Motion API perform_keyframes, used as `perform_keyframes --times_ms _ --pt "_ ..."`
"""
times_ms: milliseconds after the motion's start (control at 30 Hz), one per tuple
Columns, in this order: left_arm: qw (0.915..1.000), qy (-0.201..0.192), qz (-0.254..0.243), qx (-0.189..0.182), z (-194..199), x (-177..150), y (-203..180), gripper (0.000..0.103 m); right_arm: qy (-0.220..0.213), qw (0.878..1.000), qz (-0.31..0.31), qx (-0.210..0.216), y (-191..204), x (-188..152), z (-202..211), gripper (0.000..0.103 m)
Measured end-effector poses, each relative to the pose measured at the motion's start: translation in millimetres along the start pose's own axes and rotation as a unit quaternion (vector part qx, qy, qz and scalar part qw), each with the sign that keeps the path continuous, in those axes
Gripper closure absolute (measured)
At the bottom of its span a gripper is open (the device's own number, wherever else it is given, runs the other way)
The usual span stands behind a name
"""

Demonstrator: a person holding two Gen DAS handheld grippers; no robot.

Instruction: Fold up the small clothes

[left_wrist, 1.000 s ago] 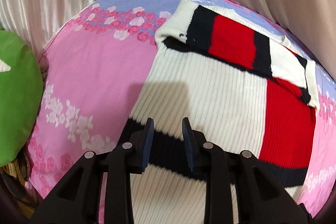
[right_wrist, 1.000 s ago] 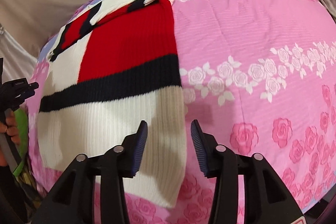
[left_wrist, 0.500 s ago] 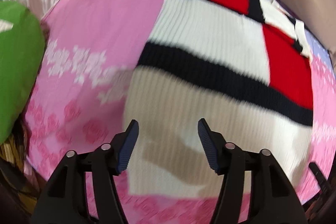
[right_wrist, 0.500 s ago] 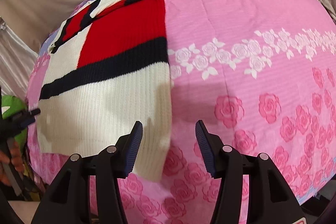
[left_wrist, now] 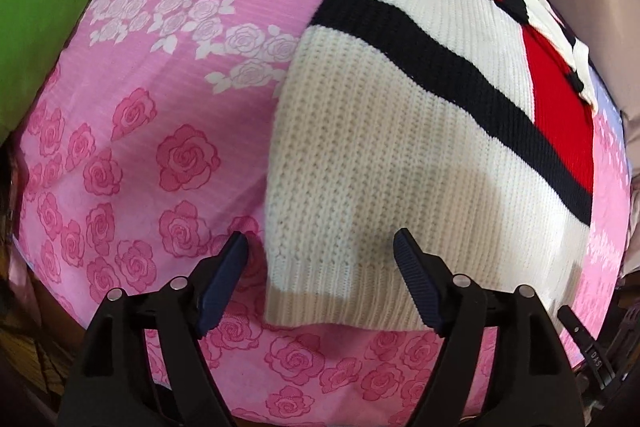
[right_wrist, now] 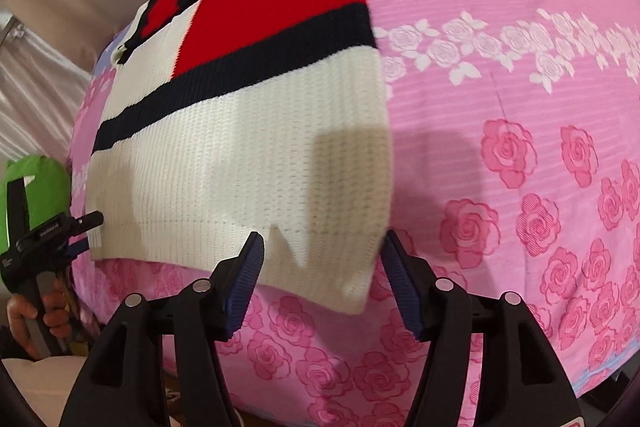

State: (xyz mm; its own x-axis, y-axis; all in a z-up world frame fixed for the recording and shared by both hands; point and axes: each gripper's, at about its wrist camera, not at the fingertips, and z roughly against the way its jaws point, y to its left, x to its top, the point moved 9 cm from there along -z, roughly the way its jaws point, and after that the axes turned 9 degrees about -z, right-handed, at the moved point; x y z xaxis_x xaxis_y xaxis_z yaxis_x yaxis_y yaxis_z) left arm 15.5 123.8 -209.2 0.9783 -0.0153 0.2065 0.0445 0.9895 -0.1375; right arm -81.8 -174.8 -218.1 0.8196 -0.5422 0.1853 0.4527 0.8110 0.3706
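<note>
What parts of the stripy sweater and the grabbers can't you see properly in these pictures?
- Sweater top: cut off by the upper edge in the left wrist view; its sleeves can't be made out.
- Sweater near hem in the right wrist view: blurred and shadowed, so whether the right hand-held gripper touches it is unclear.
- Left hand-held gripper: contact with the hem can't be judged either.
- Green thing: cut off at the left edge.

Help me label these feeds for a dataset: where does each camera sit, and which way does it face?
Left wrist: sits on the left gripper, open, facing forward over the near left hem corner of the knitted sweater; only its own fingers show.
Right wrist: sits on the right gripper, open, facing the near right hem corner; the person's hand shows at the left edge.
Shared: the sweater and the pink rose bedsheet.
</note>
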Motion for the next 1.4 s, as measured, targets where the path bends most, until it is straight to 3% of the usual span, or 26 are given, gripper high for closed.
perform_keyframes --times_ms 133,233,300,333,367,467,500,567,667,767,833,867,900,933,967,1167,1300,1400 --pt "0.9999 0.003 -0.016 -0.006 -0.9 -0.8 -7.7 0.038 -0.001 1.0 0.01 -0.005 5.1 -0.3 -3.0 0.043" --pt "0.9995 0.006 -0.025 -0.016 -1.5 -0.8 -14.5 0.055 -0.003 1.0 0.011 -0.004 5.5 0.1 -2.9 0.044" --pt "0.9991 0.011 -0.025 -0.033 -1.5 -1.1 -20.0 0.07 -0.005 1.0 0.015 -0.003 6.6 0.0 -2.5 0.07" --pt "0.9991 0.013 -0.023 -0.034 -1.8 -1.5 -20.6 0.073 -0.004 1.0 0.018 -0.005 6.5 -0.1 -3.1 0.076" --pt "0.9991 0.013 -0.02 -0.035 -1.9 -1.5 -21.0 0.073 -0.003 1.0 0.018 -0.007 5.3 0.0 -3.1 0.084" --pt "0.9992 0.009 0.0 -0.04 1.4 -0.9 -12.3 0.072 -0.006 1.0 0.01 -0.005 2.7 0.3 -1.9 0.085" --pt "0.9992 0.004 0.013 -0.036 3.2 -1.6 -5.7 0.071 -0.006 1.0 0.007 -0.005 0.9 0.2 -1.1 0.083" --pt "0.999 -0.001 0.033 -0.03 2.5 -1.2 8.3 0.058 -0.005 1.0 0.0 -0.006 -2.2 -1.0 -0.8 0.08" --pt "0.9975 -0.011 0.051 -0.048 2.1 0.8 16.4 0.053 0.001 1.0 -0.01 0.005 -5.3 -3.8 -1.3 0.07" --pt "0.9976 -0.027 0.049 -0.04 1.1 6.0 13.8 0.037 -0.001 1.0 -0.008 0.015 0.0 -3.7 -2.1 0.058" --pt "0.9983 -0.03 0.04 -0.031 -2.1 9.3 8.4 0.036 -0.006 1.0 0.0 0.008 3.3 -2.3 -2.9 0.056" --pt "0.9988 -0.031 0.027 -0.026 -4.1 12.7 2.1 0.043 -0.01 1.0 0.004 0.005 5.7 -1.3 -3.7 0.058" --pt "0.9991 -0.03 0.013 -0.028 -5.3 15.9 -4.2 0.051 -0.014 1.0 0.007 0.002 7.3 1.1 -4.3 0.072" --pt "0.9991 -0.026 0.001 -0.035 -4.5 17.8 -7.3 0.075 -0.014 1.0 0.005 0.002 8.0 3.6 -5.3 0.084" --pt "0.9981 -0.015 -0.004 -0.059 -4.6 17.9 -14.6 0.09 -0.016 1.0 -0.002 0.002 7.5 6.8 -4.2 0.095" --pt "0.9959 -0.035 0.001 -0.084 25.0 23.6 -21.1 0.092 -0.08 0.997 0.017 0.011 15.1 25.2 45.0 0.097" --pt "0.9944 -0.037 -0.027 -0.095 44.5 15.6 -30.5 0.093 -0.075 0.996 0.043 -0.004 7.9 18.7 66.4 0.097" --pt "0.9931 -0.014 -0.06 -0.099 54.6 -8.9 -30.1 0.093 -0.052 0.997 0.059 -0.025 -9.5 1.3 72.3 0.098"
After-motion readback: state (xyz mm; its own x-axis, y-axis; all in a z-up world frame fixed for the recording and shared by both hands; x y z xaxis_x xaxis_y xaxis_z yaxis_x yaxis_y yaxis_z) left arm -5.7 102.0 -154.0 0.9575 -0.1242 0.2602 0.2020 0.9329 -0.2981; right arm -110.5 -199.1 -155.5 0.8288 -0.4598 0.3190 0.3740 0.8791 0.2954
